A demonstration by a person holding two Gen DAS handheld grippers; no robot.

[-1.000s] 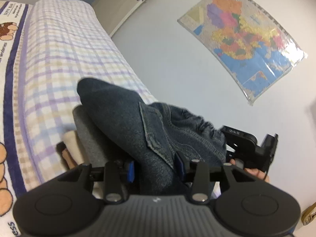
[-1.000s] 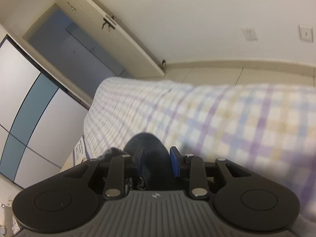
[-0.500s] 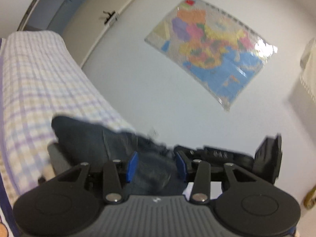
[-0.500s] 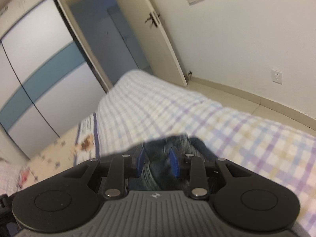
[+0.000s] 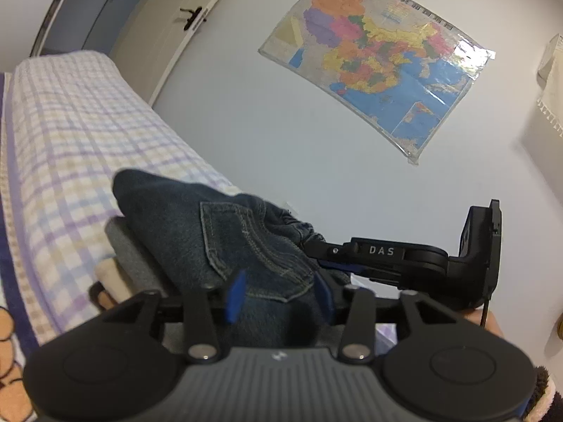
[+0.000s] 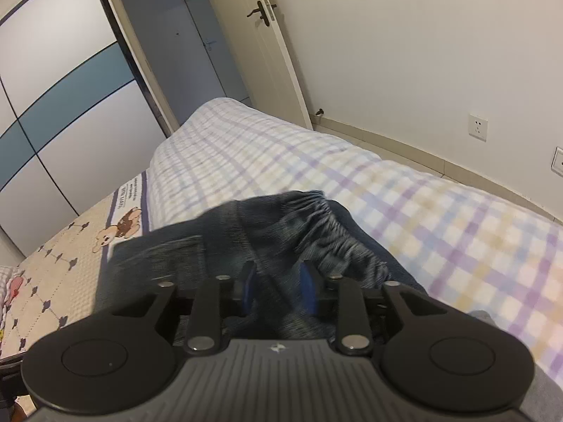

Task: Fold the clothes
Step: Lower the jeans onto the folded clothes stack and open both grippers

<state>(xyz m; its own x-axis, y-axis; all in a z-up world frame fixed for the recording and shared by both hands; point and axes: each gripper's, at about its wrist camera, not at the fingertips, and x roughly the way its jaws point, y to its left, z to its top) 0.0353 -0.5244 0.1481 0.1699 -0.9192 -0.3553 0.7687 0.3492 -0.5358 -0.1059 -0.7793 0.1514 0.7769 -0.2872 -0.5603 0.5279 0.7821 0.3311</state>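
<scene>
Opening around denim: left gripper (image 5: 278, 295) and right gripper (image 6: 278, 292) both widening, jeans (image 5: 225, 232) lying between the blue pads, apparently being let go. Resting folded atop a grey garment (image 5: 133, 256) at nine o'clock, so judging this fold nearly done, other clothes possibly remaining. Spreading beyond, checked bed (image 6: 267, 147); farther, door (image 6: 267, 35) at twelve o'clock, map (image 5: 380, 56) at one o'clock.

We note dark blue jeans (image 5: 225, 239), folded into a thick bundle on the checked bedspread (image 5: 70, 133), back pocket upward, gathered elastic waistband (image 6: 327, 232) bunched at one end.
</scene>
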